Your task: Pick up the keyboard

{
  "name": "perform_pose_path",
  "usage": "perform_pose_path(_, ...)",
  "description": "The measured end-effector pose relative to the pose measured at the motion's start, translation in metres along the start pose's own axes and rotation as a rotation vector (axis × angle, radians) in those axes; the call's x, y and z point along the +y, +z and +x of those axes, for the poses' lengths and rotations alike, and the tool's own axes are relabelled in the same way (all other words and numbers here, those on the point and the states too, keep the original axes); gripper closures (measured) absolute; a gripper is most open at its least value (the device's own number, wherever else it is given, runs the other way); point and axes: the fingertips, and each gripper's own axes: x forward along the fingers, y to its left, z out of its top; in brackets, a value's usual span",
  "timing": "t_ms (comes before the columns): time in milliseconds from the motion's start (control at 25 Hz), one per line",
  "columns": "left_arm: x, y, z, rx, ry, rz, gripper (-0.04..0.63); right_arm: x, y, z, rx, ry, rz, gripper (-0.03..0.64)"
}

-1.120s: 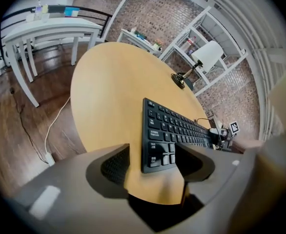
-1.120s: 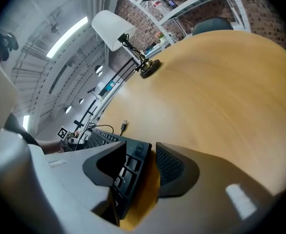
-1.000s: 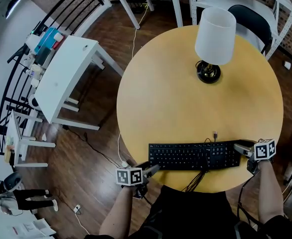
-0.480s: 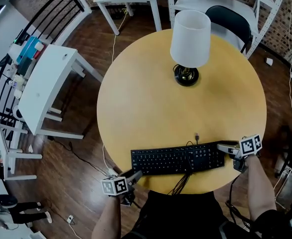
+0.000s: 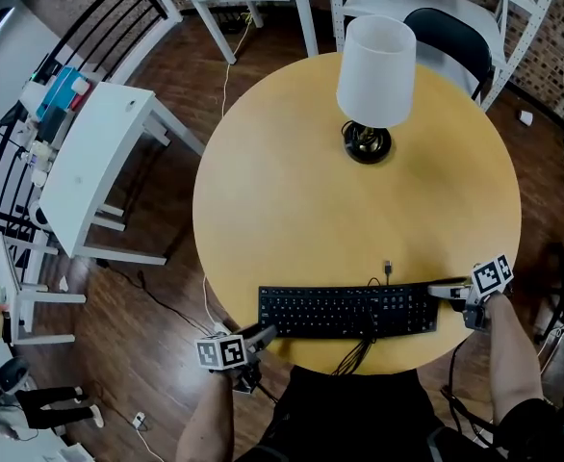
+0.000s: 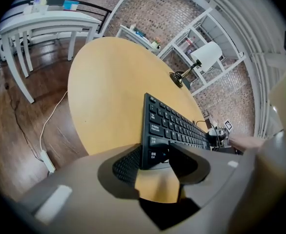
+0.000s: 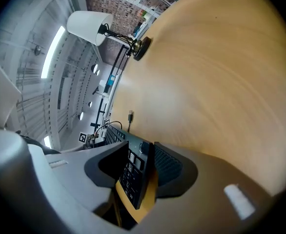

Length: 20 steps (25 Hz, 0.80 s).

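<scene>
In the head view, the left gripper (image 5: 266,333) is held low at the near-left rim of the round surface (image 5: 292,200), its forearm coming up from the bottom edge, and it is pointed up and to the right at the left end of the keyboard (image 5: 347,312). The right gripper (image 5: 438,291) is held at the near-right rim and is pointed leftward at the keyboard's right end. The keyboard is laid flat across the near part of the surface, well apart from the lamp (image 5: 375,61) at the far side. The fingertips of both grippers are too small here for their spacing to be judged, and the person's body is cut off by the frame. In the left gripper view, the fingers (image 6: 126,165) have just been closing and are seen set narrowly on the keyboard's near corner, one ribbed pad against its underside and the other over the keys; the far end of the keyboard is lost in the distance, and the lower frame is filled by the gripper's own body. In the right gripper view, the fingers (image 7: 167,167) have likewise been closing, and the keyboard's end is held edge-on between them, one pad laid against its back; whether the other pad presses fully on the keys is hard to make out.
</scene>
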Motion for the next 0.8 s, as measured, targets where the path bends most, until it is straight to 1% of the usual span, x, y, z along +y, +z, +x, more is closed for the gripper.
perform_pose_path(40,0.001,0.0,-0.001,-0.006,-0.001,-0.012,0.299,0.002,-0.002,0.001,-0.013,0.016,0.046,0.457)
perform_pose_path(80,0.001,0.001,-0.001,-0.016,-0.004,-0.024,0.301,0.007,-0.004,0.001,-0.044,0.044,0.132,0.456)
perform_pose_path(160,0.0,0.003,-0.001,-0.042,-0.015,-0.044,0.301,0.018,-0.004,-0.001,-0.144,0.098,0.337,0.463)
perform_pose_path(200,-0.002,0.004,0.001,-0.055,-0.019,-0.052,0.301,0.018,-0.001,-0.005,-0.198,0.097,0.391,0.466)
perform_pose_path(240,-0.003,0.004,0.002,-0.07,-0.022,-0.065,0.301,0.016,0.004,-0.009,-0.247,0.077,0.4,0.465)
perform_pose_path(280,-0.005,0.005,0.003,-0.088,-0.025,-0.082,0.301,0.014,0.01,-0.014,-0.287,0.052,0.373,0.462)
perform_pose_path(320,-0.005,0.008,0.002,-0.111,-0.032,-0.101,0.301,0.013,0.018,-0.018,-0.314,0.032,0.313,0.462)
perform_pose_path(400,-0.007,0.02,-0.004,-0.17,-0.053,-0.134,0.302,0.017,0.037,-0.026,-0.344,0.009,0.139,0.467)
perform_pose_path(480,-0.011,0.037,-0.011,-0.228,-0.071,-0.139,0.305,0.027,0.054,-0.032,-0.362,0.003,-0.017,0.476)
perform_pose_path(520,-0.014,0.046,-0.015,-0.252,-0.076,-0.129,0.308,0.034,0.061,-0.035,-0.374,0.002,-0.059,0.477)
perform_pose_path(600,-0.022,0.062,-0.025,-0.296,-0.086,-0.103,0.31,0.047,0.068,-0.04,-0.398,0.001,-0.091,0.477)
perform_pose_path(800,-0.042,0.101,-0.059,-0.411,-0.108,-0.037,0.314,0.077,0.081,-0.052,-0.45,0.017,-0.128,0.479)
